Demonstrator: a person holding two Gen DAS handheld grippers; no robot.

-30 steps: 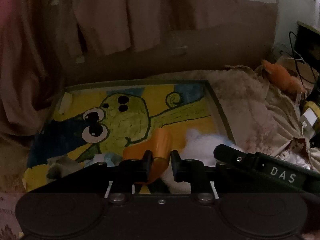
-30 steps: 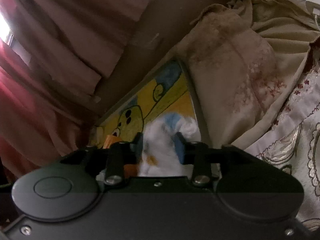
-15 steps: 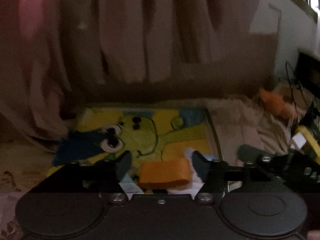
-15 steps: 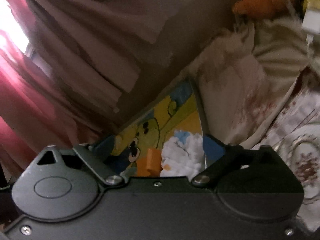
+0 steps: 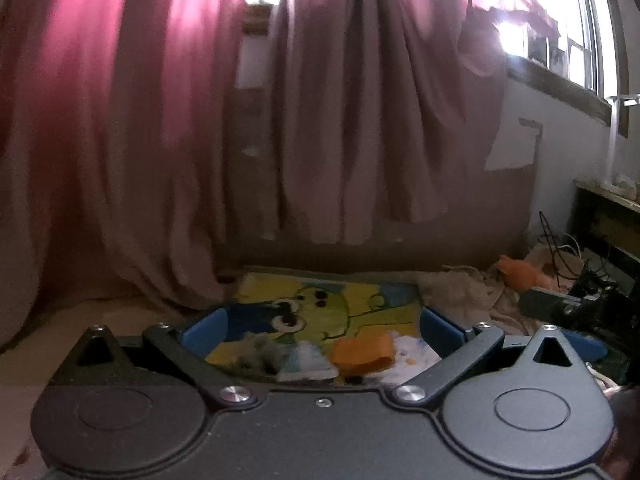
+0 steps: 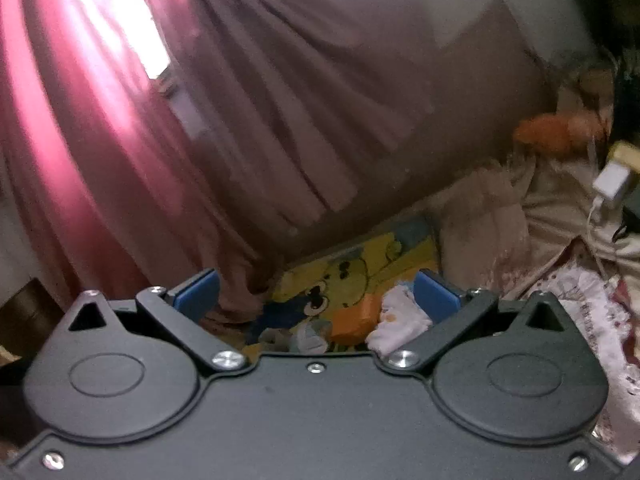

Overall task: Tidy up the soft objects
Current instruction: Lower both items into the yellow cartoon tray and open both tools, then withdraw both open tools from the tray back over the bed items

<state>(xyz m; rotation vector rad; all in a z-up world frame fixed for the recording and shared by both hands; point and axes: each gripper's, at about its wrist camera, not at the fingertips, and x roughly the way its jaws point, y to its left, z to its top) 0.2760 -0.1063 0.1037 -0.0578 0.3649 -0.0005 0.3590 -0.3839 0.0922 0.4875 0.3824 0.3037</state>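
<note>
left tongs [image 5: 322,326]: opening wide, gripping nothing
right tongs [image 6: 316,294]: same, opening, nothing between
mat [image 5: 360,304]: orange block [image 5: 362,352], white plush [image 5: 416,354] lying touching

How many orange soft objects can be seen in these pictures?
2. An orange block lies on the cartoon mat, between a pale blue item and a white one. An orange plush lies far right by the cables. Others may be hidden.

- We are opening our left gripper [image 5: 322,326] wide, with nothing sitting between its blue pads [image 5: 204,330].
- An orange soft block [image 5: 362,354] is lying on the cartoon mat [image 5: 360,300], touching white fluff [image 5: 416,354].
</note>
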